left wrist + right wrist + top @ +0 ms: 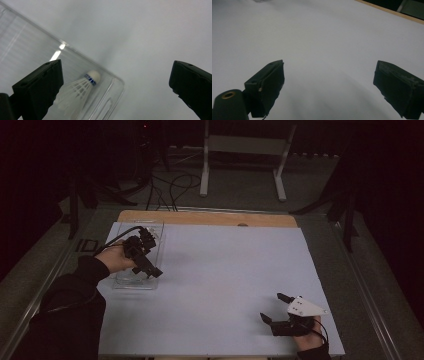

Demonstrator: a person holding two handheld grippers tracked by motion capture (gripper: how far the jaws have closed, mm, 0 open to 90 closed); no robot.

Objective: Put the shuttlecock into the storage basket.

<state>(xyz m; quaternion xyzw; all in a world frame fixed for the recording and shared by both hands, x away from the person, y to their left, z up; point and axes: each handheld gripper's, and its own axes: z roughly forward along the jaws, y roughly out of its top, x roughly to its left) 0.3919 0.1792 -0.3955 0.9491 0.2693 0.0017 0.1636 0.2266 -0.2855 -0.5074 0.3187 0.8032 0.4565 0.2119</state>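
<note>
A shuttlecock point(82, 88) lies inside a clear tray point(152, 231) at the far left of the counter point(225, 270). The left gripper point(150, 270) hangs over the tray, fingers point(40, 87) spread and empty. The right gripper point(274, 309) rests near right, well apart, fingers point(267, 82) spread.
</note>
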